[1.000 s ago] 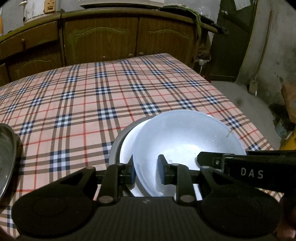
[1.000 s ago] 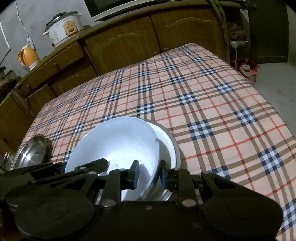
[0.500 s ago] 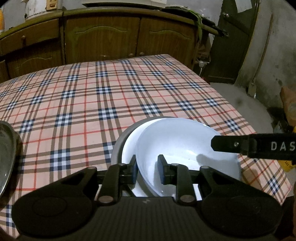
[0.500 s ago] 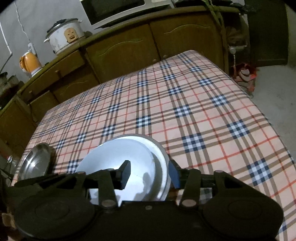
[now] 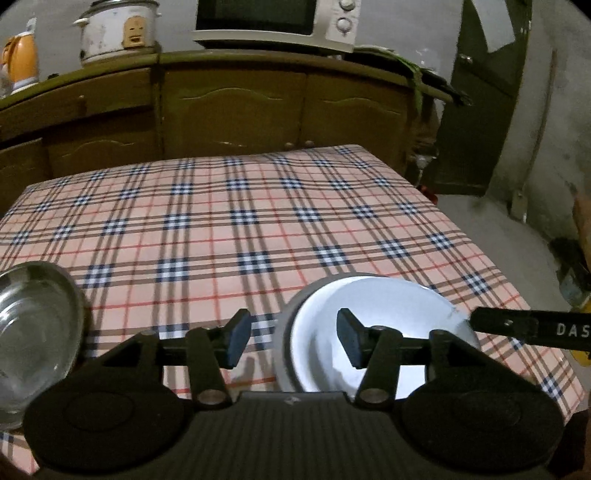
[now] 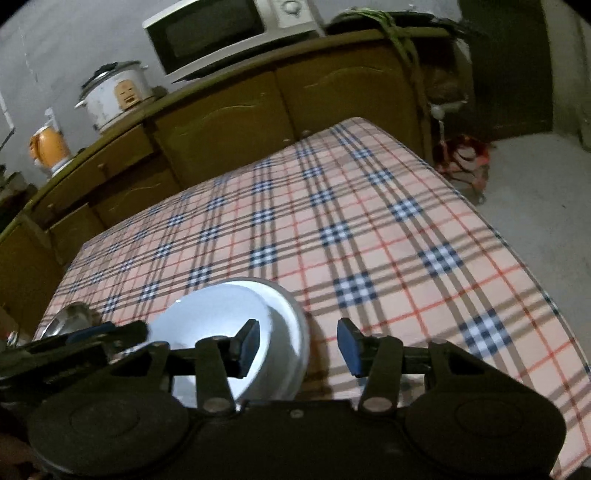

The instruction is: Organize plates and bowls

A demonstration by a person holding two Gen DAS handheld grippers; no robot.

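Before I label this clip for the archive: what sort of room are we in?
Most likely a home kitchen or dining corner. A microwave and a rice cooker stand on wooden cabinets, and a white bowl sits on a table under a plaid tablecloth.

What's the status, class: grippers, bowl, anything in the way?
Left gripper opening, off the bowl; right gripper open, empty. Bowl nested in plate. Steel bowl apart, left. Nothing blocking.

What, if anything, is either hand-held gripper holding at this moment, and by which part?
Nothing is held. The left hand-held gripper is opening, pads off the white bowl; the right hand-held gripper is open beside it.
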